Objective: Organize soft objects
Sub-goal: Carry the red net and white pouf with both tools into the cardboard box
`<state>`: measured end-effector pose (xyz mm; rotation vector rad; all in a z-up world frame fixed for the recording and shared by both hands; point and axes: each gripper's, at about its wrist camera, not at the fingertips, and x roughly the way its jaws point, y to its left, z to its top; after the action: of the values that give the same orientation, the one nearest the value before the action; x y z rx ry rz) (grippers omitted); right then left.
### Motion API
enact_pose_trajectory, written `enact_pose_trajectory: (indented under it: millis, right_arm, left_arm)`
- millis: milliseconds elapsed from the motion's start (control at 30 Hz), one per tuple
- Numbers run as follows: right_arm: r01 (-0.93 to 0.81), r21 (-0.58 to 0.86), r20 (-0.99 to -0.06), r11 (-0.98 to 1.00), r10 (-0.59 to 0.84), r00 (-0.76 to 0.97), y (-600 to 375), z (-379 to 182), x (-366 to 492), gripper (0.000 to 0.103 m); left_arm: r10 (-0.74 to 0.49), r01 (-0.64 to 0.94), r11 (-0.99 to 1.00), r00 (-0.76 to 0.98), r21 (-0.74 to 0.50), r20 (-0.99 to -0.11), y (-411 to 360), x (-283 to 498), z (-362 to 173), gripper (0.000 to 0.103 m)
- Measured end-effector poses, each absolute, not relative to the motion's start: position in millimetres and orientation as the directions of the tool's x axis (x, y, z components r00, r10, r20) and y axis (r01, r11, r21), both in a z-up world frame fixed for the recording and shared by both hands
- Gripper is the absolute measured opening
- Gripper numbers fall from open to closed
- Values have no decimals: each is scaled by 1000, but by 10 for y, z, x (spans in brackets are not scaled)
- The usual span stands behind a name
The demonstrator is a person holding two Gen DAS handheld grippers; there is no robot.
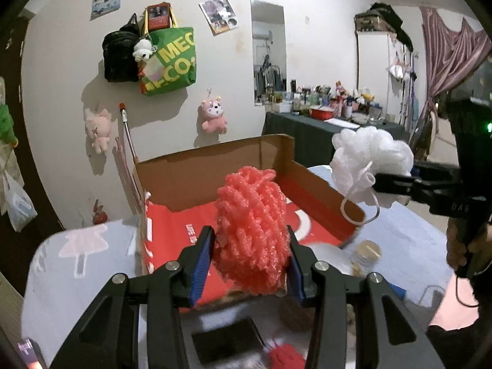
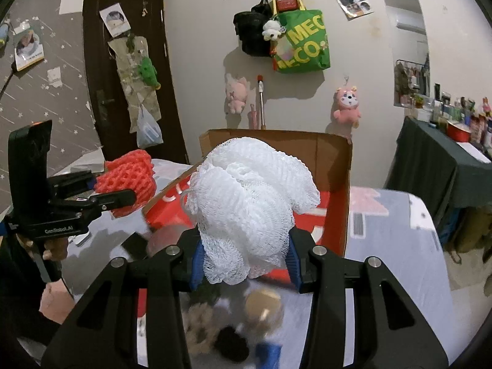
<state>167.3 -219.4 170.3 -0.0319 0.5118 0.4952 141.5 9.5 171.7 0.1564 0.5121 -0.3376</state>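
Between the blue pads of our left gripper [image 1: 250, 256] we squeeze the coral foam net [image 1: 252, 230]; our right gripper [image 2: 244, 253] clamps the white mesh puff [image 2: 249, 203]. Both hang just before the cardboard box [image 1: 215, 166], probably so that we drop them inside together.

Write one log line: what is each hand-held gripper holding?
left hand-held gripper: grips red foam net | right hand-held gripper: grips white mesh pouf | cardboard box: ahead
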Motion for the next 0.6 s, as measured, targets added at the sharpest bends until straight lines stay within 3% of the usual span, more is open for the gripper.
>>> enact_pose_trajectory:
  millis: [600]
  right_arm:
    - [-366,56,-690,929,301,659,-1919,1398,3361,41]
  left_arm:
    - [-163,354,925,697,138,-698,-296,2994,1412,47]
